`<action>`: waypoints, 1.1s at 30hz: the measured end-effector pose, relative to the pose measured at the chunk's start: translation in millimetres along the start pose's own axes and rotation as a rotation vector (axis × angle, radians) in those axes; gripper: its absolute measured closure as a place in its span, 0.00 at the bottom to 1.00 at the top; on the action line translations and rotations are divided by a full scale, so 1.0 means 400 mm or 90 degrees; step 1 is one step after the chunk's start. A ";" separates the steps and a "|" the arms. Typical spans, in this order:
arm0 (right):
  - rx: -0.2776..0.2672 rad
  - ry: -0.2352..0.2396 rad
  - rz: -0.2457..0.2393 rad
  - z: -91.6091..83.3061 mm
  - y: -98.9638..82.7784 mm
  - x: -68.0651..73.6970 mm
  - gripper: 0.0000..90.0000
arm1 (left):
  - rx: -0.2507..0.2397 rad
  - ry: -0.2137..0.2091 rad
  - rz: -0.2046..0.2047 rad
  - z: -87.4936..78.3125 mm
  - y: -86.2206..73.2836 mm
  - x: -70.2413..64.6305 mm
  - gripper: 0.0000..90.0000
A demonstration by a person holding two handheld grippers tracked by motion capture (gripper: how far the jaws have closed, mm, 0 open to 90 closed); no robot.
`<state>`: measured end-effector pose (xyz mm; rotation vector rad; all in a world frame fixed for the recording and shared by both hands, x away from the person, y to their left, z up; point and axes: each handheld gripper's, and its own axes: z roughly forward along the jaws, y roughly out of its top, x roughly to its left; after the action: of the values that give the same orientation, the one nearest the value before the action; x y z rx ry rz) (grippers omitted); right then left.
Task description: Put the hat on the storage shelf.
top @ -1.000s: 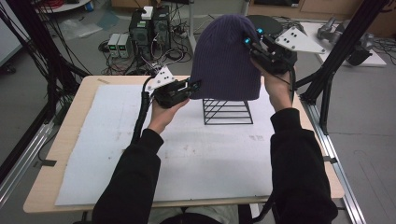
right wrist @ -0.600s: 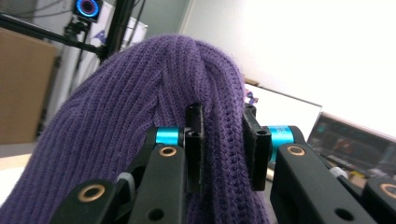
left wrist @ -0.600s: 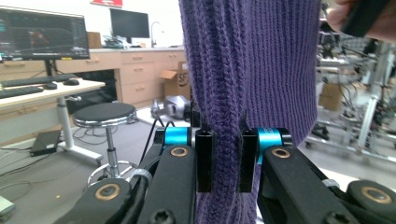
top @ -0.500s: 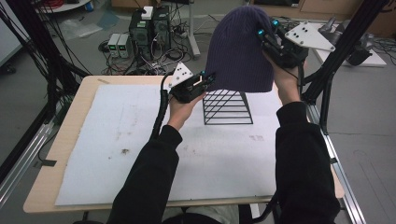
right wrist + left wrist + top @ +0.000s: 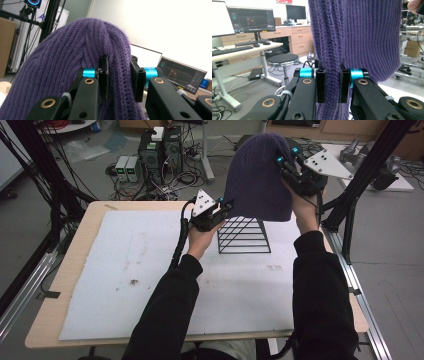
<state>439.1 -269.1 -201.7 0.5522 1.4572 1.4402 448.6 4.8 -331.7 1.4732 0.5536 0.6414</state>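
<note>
A purple knitted beanie hangs in the air above the back of the table, held up between both grippers. My left gripper is shut on a fold of the beanie's lower left edge. High on the right, my right gripper is shut on the knit near the crown. A black wire frame stands on the white mat just below the beanie, and the beanie's hem hangs over its top.
A white foam mat covers most of the wooden table. Black frame posts rise at the right edge. Power supplies and cables lie on the floor behind the table.
Both hands have carried the beanie up and to the right. It covered the wire frame's top before and now hangs above it, with the frame more exposed.
</note>
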 end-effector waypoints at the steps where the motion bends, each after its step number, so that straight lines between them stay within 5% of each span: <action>1: 0.000 0.000 0.000 0.000 0.000 0.000 0.82 | -0.002 -0.002 -0.006 0.001 -0.005 -0.001 0.91; 5: 0.005 -0.002 -0.006 -0.004 0.000 -0.005 0.82 | -0.010 0.001 -0.025 0.000 -0.010 0.002 0.90; 16: 0.017 0.000 -0.019 0.003 -0.030 -0.004 0.81 | 0.011 0.003 0.000 0.004 -0.034 -0.009 0.90; 33: 0.053 0.024 0.039 -0.038 -0.134 -0.001 0.81 | 0.051 -0.019 -0.026 -0.006 -0.122 -0.020 0.90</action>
<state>442.8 -287.4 -254.3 0.6289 1.5483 1.4492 443.8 1.2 -380.7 1.5407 0.5912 0.5703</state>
